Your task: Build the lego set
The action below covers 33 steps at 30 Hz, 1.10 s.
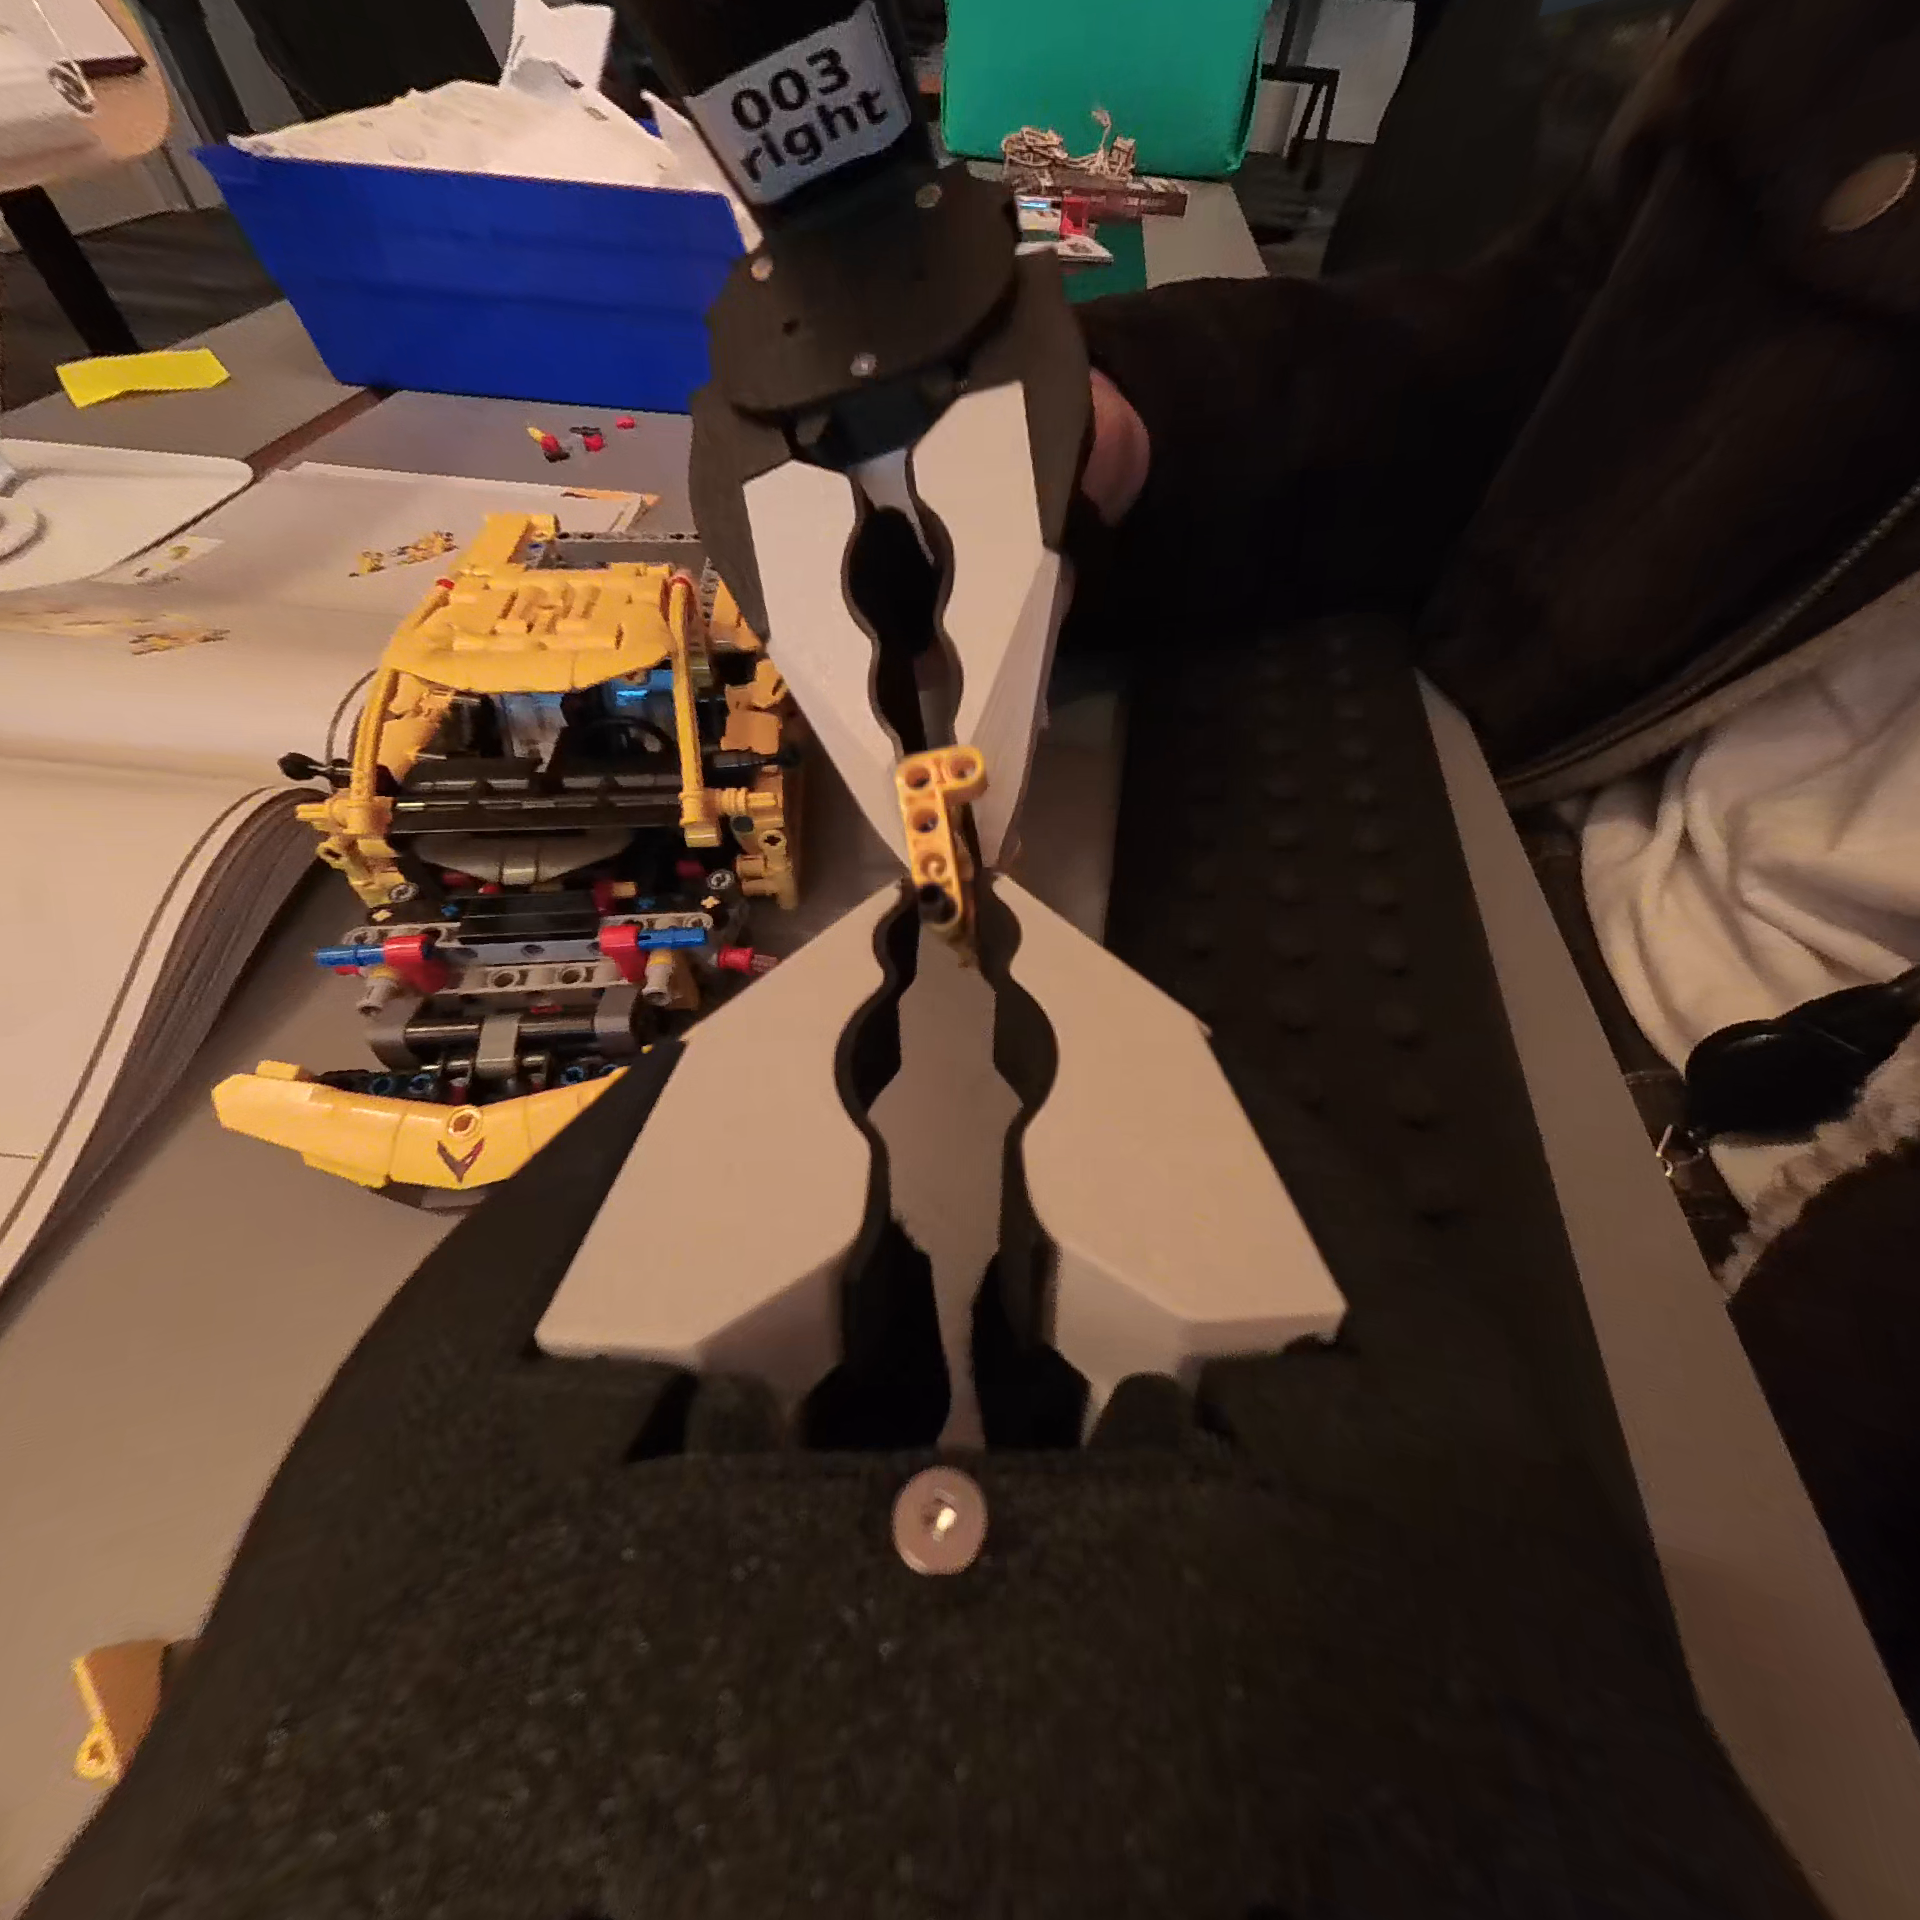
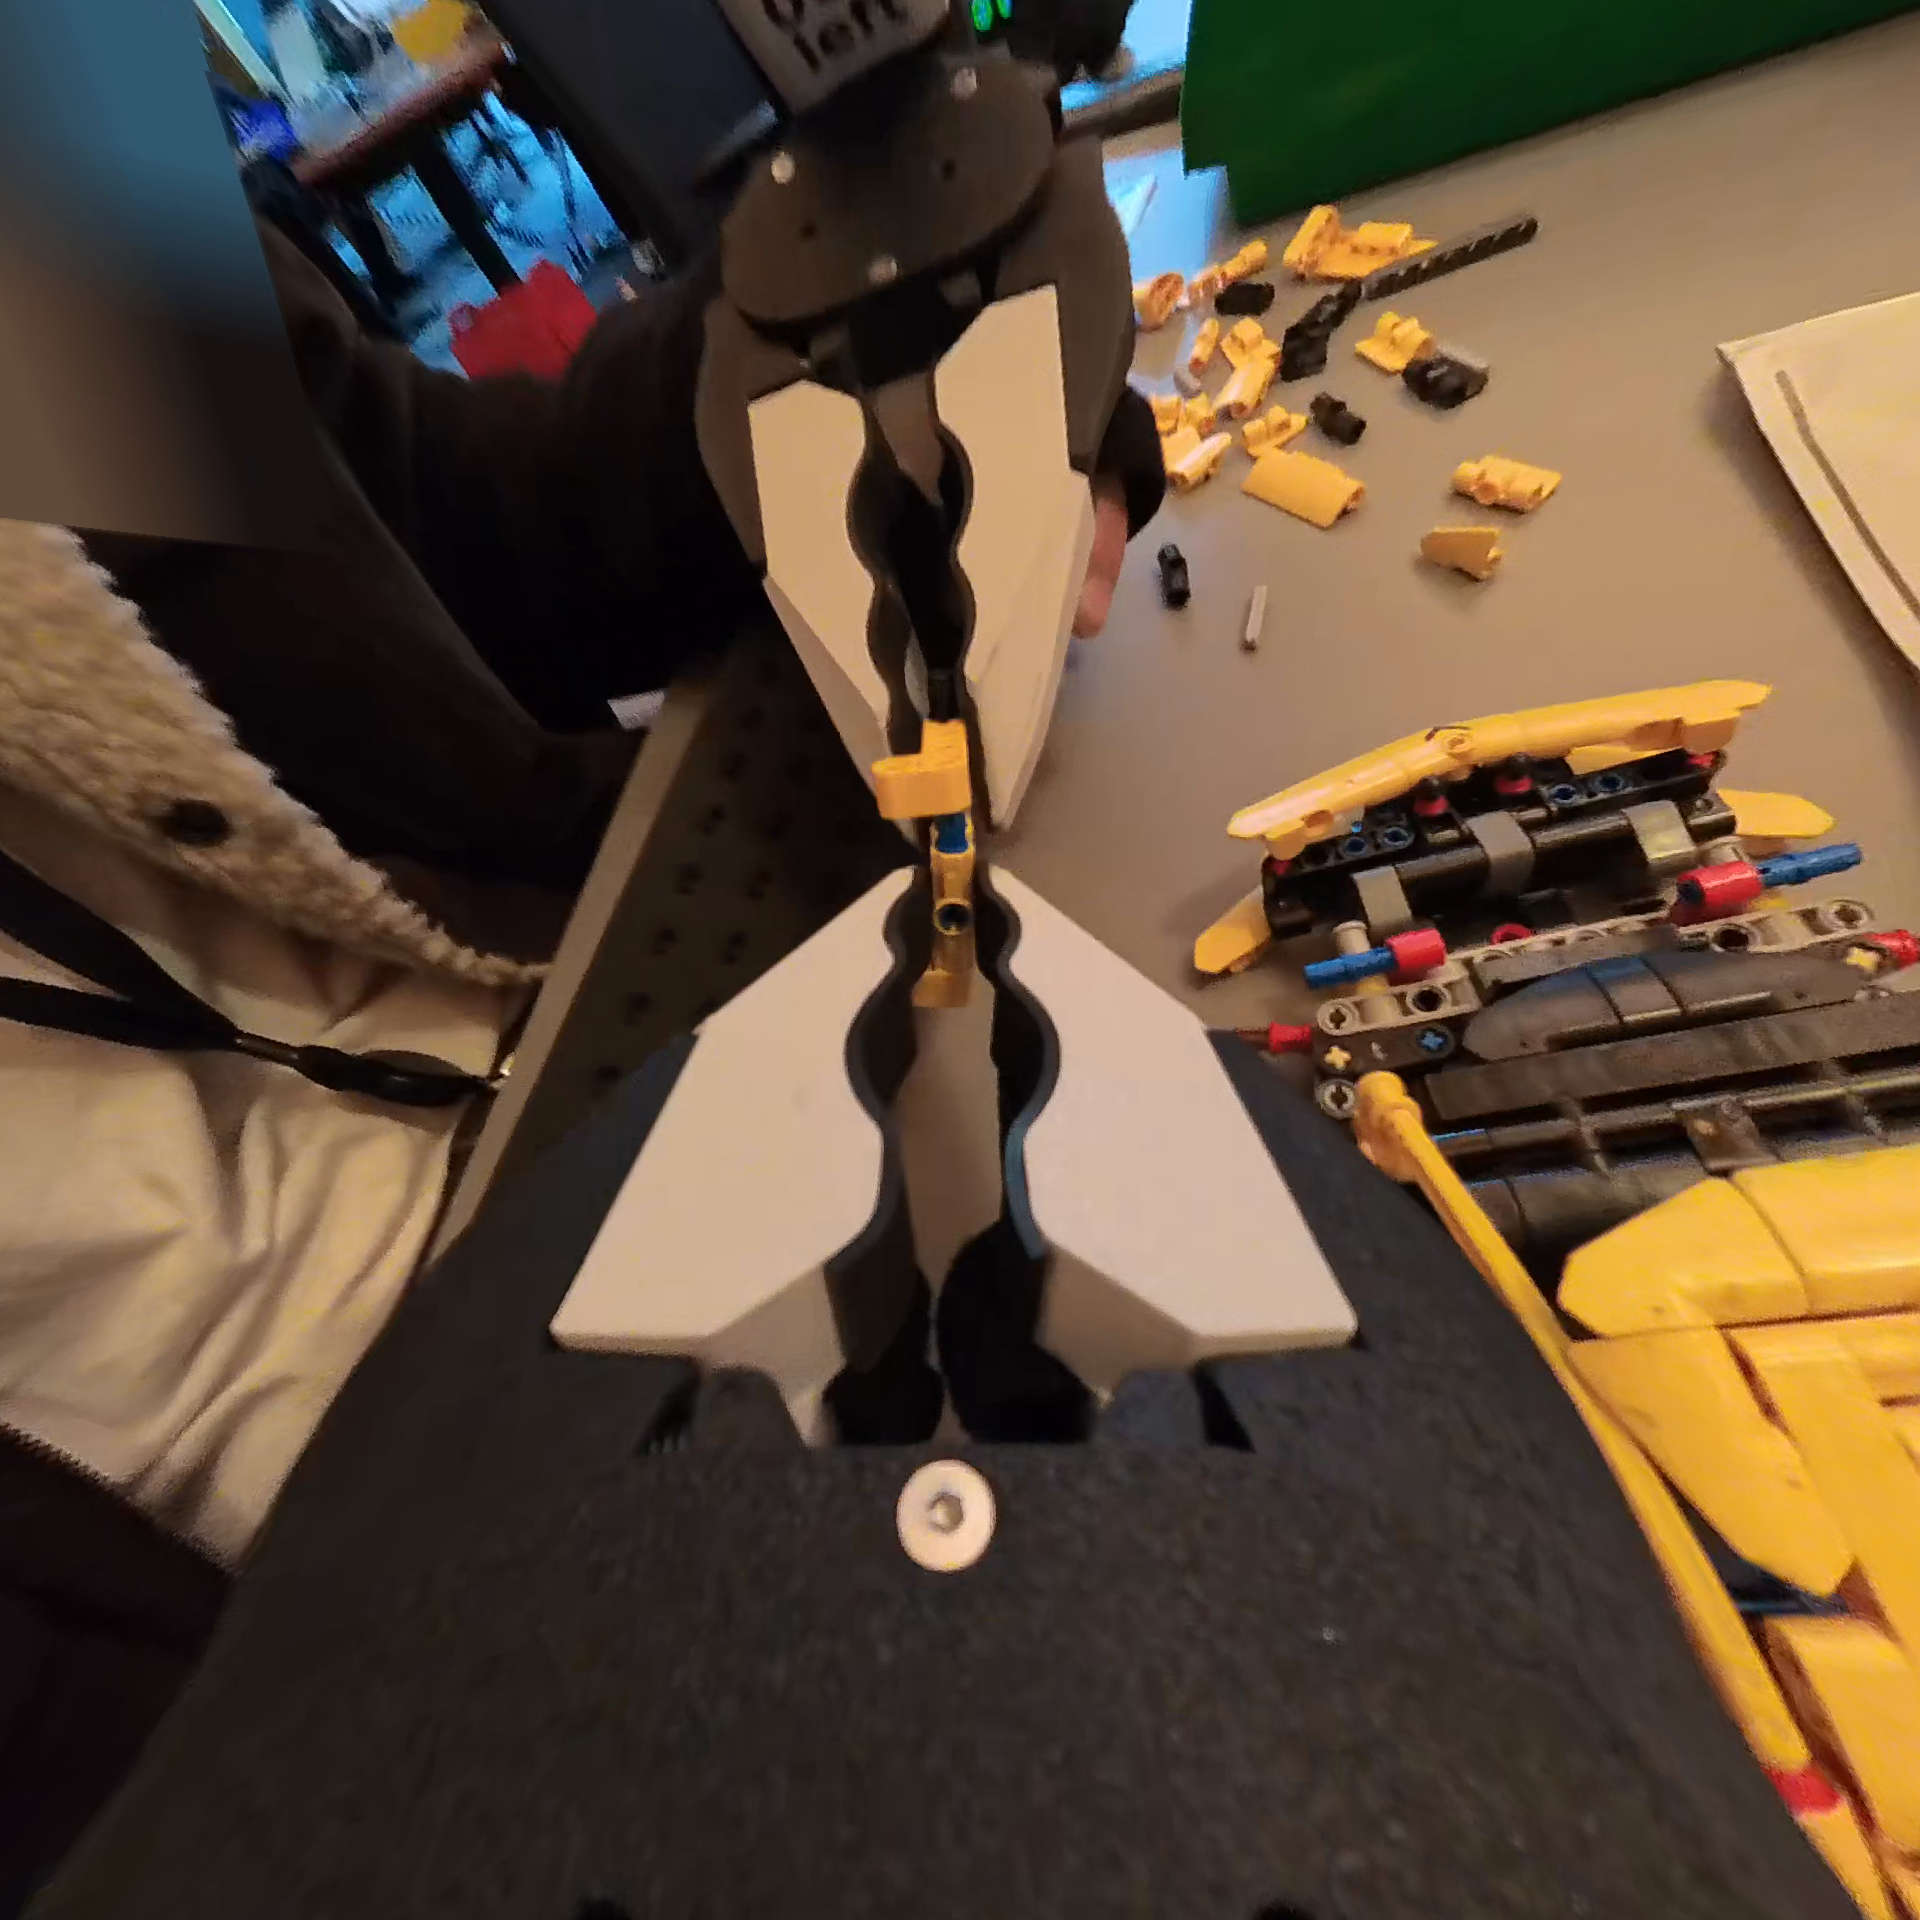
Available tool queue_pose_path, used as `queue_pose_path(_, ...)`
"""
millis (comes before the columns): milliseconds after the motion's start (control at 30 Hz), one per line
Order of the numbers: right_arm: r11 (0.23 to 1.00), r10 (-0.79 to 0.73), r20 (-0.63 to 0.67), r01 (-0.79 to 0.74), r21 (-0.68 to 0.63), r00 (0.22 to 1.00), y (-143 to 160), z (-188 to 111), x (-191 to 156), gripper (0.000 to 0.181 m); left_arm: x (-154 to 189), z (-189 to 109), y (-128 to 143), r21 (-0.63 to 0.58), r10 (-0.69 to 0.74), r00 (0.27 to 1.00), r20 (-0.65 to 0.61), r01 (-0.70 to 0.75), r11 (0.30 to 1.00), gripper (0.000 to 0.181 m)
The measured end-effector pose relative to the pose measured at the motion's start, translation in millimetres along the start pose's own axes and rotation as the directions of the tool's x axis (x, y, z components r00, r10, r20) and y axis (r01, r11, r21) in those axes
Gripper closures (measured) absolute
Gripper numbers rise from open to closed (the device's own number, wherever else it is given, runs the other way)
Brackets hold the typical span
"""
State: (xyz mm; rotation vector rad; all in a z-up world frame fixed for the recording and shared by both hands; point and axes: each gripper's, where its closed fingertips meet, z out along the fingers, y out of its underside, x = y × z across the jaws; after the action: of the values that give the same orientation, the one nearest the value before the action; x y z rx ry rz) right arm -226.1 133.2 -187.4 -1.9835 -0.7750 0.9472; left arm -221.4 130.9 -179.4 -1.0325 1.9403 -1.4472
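Left wrist view shows our left gripper (image 1: 940, 914) and right gripper (image 1: 951, 821) both pinching the small yellow L-shaped plastic beam (image 1: 935, 821) above the bench (image 1: 156, 1403), which we judge could twist loose under uneven pressure.

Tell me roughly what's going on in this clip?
A person is building a yellow Lego car with two handheld grippers. The left gripper and right gripper meet tip to tip above the table edge, both shut on a small yellow L-shaped beam. Loose parts lie on the table.
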Motion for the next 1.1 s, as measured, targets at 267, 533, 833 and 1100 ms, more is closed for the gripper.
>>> queue_pose_path(267,0.995,0.052,0.039,-0.055,0.077,0.998,-11,-4,-1,0.175,0,-5,-9,0.056,-0.045,0.999,-0.023,0.046,0.997,0.172)
queue_pose_path(533,0.982,0.006,0.067,-0.019,0.187,0.998,-29,-3,-10,0.175,5,-18,-25,0.138,-0.155,0.978,-0.137,0.174,0.975,0.174)
queue_pose_path(833,0.966,-0.157,-0.078,0.169,0.195,0.985,-40,0,-13,0.174,6,-27,-27,0.115,-0.38,0.877,-0.293,0.427,0.897,0.174)
queue_pose_path(1100,0.956,-0.122,-0.115,0.148,0.254,0.986,-50,-3,-8,0.175,-2,-31,-36,0.191,-0.387,0.879,-0.279,0.445,0.875,0.173)
